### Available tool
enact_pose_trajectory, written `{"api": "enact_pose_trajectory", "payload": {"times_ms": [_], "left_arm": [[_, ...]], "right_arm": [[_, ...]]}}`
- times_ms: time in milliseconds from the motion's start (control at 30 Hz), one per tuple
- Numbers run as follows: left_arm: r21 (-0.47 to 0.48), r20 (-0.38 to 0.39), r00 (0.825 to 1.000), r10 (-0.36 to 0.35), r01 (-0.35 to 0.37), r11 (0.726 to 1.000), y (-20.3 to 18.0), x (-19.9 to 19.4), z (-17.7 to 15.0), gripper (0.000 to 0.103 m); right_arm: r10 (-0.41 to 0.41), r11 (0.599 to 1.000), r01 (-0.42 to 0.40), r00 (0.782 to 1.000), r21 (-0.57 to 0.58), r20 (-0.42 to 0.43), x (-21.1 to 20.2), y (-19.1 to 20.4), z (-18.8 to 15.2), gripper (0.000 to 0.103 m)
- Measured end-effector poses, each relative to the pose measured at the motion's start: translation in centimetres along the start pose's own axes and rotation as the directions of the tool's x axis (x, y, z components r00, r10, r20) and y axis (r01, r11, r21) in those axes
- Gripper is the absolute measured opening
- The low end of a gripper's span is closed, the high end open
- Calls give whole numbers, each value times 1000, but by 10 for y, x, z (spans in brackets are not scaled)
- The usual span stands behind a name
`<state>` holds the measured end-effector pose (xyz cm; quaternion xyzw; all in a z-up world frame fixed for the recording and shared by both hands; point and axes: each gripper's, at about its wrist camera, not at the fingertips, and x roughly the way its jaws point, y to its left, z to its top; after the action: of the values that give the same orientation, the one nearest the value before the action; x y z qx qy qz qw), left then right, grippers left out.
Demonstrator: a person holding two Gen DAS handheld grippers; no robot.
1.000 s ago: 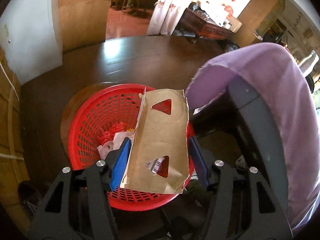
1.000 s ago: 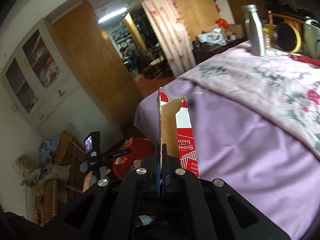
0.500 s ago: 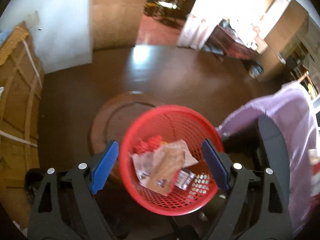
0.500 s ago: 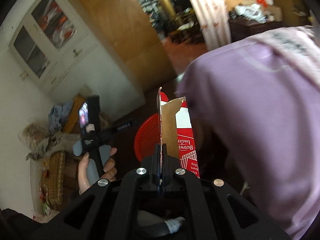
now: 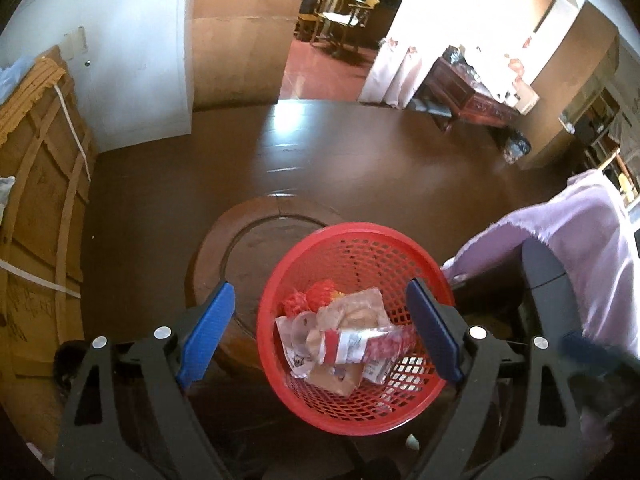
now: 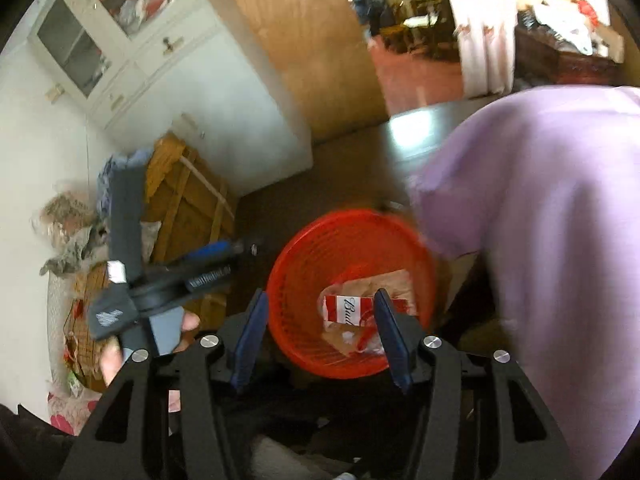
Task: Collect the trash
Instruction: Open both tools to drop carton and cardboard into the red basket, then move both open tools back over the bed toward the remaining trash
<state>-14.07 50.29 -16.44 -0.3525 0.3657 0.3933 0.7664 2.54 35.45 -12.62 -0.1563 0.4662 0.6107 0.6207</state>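
The left gripper [image 5: 320,332] hangs spread wide with nothing in it above the red basket [image 5: 352,240], which sits on the dark floor [image 5: 360,160] just left of a purple cloth [image 5: 580,240]. The right gripper [image 6: 318,330] is likewise parted and bare over the same basket, where the red-and-white carton piece [image 6: 348,308] lies among brown cardboard [image 5: 356,312] and wrappers.

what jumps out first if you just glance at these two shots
The red basket on the dark floor, low in both views, with trash piled inside. Both the left gripper and right gripper hang open over it. A purple cloth fills the right side.
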Motion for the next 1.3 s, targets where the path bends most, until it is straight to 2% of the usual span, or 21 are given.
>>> {"api": "enact_pose_trajectory", "payload": {"times_ms": [100,267,400,500,633,767,900,1033,1133,1200,1300], "left_arm": [[21,-32,999,-17,18,1000,-10,8,-5,85],[68,-86,994,-61,67,995,-35,15,-15,85],[172,-68,996,-63,74,982,-73,1,-24,85],[273,-26,997,-79,83,958,-108,-18,-34,85],[392,34,992,-123,100,915,-152,-45,-47,90],[476,55,984,-172,126,870,-185,-60,-55,91],[524,49,978,-204,149,839,-212,-66,-57,91],[527,24,970,-241,193,828,-228,-73,-55,91],[547,35,968,-248,189,816,-236,-84,-58,91],[575,49,965,-259,185,797,-243,-96,-66,91],[605,58,957,-283,192,773,-251,-112,-76,92]], "right_arm": [[6,999,-8,999,32,54,-26,-13,-2,55],[22,998,-26,995,49,95,-70,-29,-12,55],[-38,998,26,982,64,186,-130,-43,-17,54],[-107,989,74,959,131,262,-181,-66,-35,54],[-244,954,164,913,251,328,-246,-100,-74,55],[-365,899,229,863,373,349,-302,-141,-119,56],[-452,839,263,825,476,341,-335,-171,-162,59],[-479,794,237,811,559,336,-352,-197,-199,60],[-488,769,222,810,599,326,-352,-204,-217,60],[-491,763,215,806,610,331,-354,-204,-224,60],[-513,758,223,784,613,350,-363,-194,-237,60]]}}
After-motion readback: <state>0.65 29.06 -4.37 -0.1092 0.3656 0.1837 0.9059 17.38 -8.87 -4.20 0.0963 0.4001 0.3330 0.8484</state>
